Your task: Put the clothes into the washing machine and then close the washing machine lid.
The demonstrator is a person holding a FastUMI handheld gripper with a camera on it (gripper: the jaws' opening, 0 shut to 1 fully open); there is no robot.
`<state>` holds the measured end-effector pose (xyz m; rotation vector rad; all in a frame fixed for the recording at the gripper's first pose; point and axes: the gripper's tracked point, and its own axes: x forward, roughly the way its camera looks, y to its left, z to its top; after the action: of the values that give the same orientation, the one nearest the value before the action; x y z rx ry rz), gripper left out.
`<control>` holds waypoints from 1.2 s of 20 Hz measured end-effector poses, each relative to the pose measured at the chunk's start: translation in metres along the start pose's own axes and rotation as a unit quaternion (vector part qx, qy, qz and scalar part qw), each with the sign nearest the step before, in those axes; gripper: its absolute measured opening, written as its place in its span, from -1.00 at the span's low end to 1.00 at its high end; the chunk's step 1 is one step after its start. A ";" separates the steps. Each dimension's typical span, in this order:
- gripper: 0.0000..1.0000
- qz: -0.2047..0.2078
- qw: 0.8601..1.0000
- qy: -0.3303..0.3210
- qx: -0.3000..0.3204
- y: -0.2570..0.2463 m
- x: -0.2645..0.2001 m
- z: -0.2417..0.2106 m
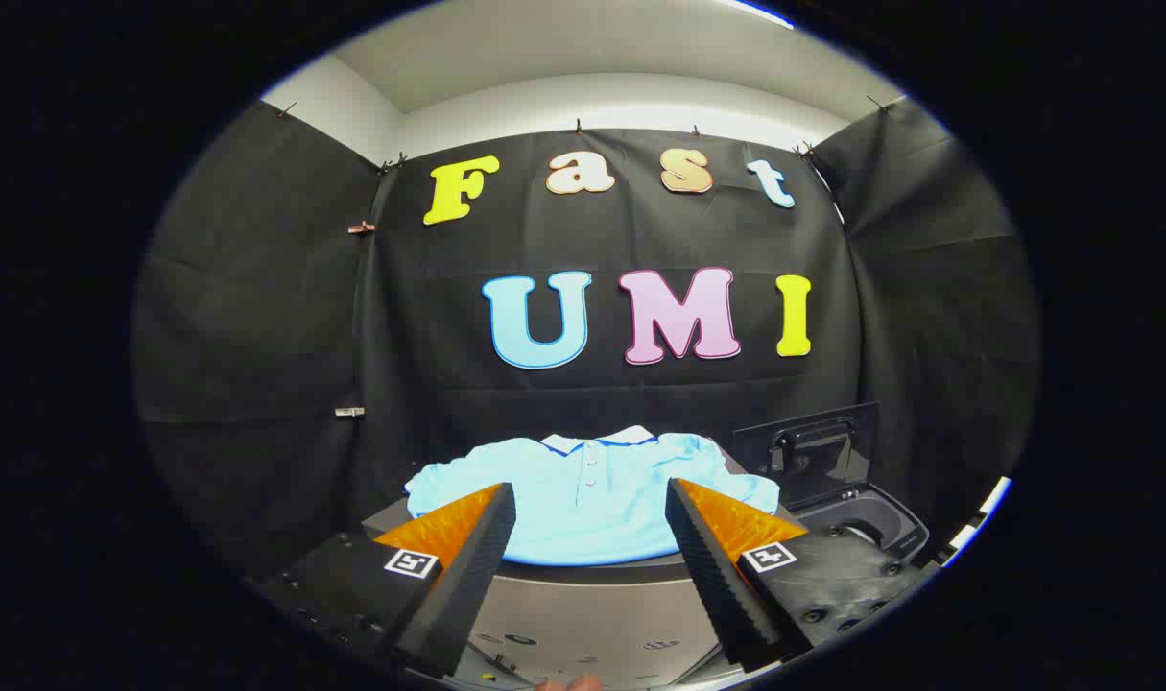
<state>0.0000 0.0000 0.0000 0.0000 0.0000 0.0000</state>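
Note:
A light blue polo shirt with a white collar lies spread flat on a grey tabletop, just beyond my fingertips. My gripper is open, its two fingers wide apart and held above the near edge of the shirt with nothing between them. To the right of the shirt stands the washing machine, dark, with its lid raised upright behind the round opening.
Black cloth walls close the booth behind and on both sides. Small clips hang on the left wall seam. The table's near part lies bare below my fingers.

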 end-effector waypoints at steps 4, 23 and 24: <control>0.98 -0.001 1.000 -0.001 -0.010 0.003 0.003 0.000; 0.97 -0.009 1.000 0.003 0.006 0.002 0.016 0.004; 0.97 -0.012 1.000 0.005 0.006 -0.001 0.021 0.006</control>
<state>0.0213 -0.0006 0.0059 0.0122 0.0101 -0.0249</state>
